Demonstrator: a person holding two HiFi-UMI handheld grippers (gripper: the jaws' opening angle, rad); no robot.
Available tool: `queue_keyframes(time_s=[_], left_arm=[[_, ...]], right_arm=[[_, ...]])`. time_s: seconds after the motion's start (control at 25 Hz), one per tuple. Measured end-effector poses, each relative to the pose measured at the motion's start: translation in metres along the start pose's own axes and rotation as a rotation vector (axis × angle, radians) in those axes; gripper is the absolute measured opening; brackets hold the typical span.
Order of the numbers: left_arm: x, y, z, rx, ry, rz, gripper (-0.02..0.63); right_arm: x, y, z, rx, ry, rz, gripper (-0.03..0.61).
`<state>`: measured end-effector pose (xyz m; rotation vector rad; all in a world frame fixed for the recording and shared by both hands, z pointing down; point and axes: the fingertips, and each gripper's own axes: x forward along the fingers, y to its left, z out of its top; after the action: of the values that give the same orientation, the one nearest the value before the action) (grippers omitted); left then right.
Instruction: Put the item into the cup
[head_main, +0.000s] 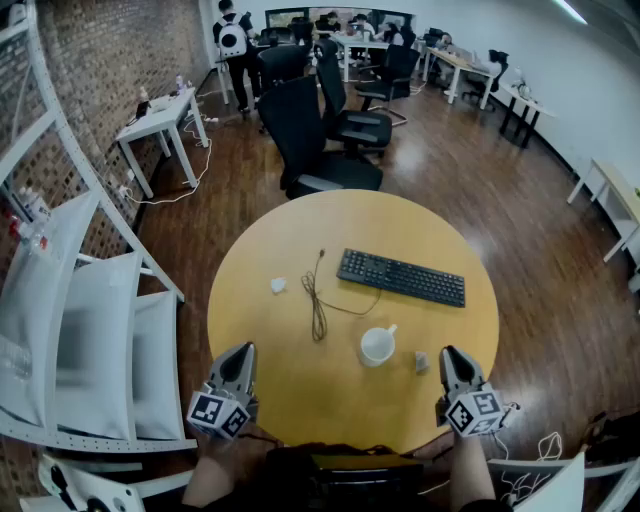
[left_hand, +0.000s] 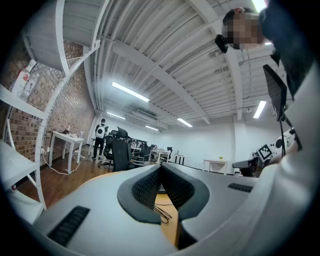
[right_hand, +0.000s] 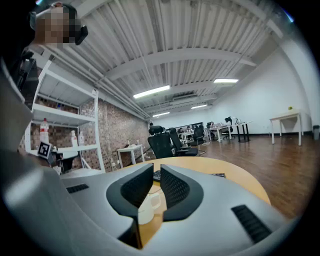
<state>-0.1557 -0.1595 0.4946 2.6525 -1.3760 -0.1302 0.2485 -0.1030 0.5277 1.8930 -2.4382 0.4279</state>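
Cup waits on the table, small item just beside; left tongs closed, empty; right tongs barely parted, empty.

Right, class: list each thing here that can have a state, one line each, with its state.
cup: upright on the table, nothing seen inside.
small grey item: on the table beside the cup, not yet in it.
cable: lying loose on the table.
left gripper: jaws together, holding nothing.
right gripper: jaws a narrow gap apart, holding nothing.
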Motion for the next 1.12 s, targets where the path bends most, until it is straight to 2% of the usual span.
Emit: queue_keyframes(time_s=[0.2,0.36,0.48,0.56,0.6,0.8,1.12], left_arm=[[0.016,0.001,-0.001,-0.004,0.001,-0.014,-0.006],[0.022,-0.003,-0.002,-0.011,0.018,-0.029,-0.006],[0.022,-0.001,-0.001,-0.012,0.023,-0.018,-0.006],[0.023,0.003,-0.003,-0.017,0.033,-0.01,-0.006],[0.023,0.005,-0.005,-0.019,0.041,-0.005,-0.006],[0.016,0.016,-0.021,-0.03,0.087,0.05,-0.006],[0.015,0.019,-0.026,-0.056,0.093,0.089,-0.006]], right_arm=[[0.03,-0.018,-0.03,-0.08,0.168,-0.008,0.157],[0.042,-0.037,-0.065,-0.099,0.271,-0.065,0.184],[0.05,-0.05,-0.104,-0.139,0.389,-0.105,0.184],[0.056,-0.056,-0.133,-0.145,0.479,-0.106,0.249],[0.06,-0.057,-0.144,-0.142,0.516,-0.102,0.259],[0.072,-0.065,-0.18,-0.145,0.63,-0.092,0.259],[0.084,-0.074,-0.197,-0.145,0.704,-0.059,0.259]])
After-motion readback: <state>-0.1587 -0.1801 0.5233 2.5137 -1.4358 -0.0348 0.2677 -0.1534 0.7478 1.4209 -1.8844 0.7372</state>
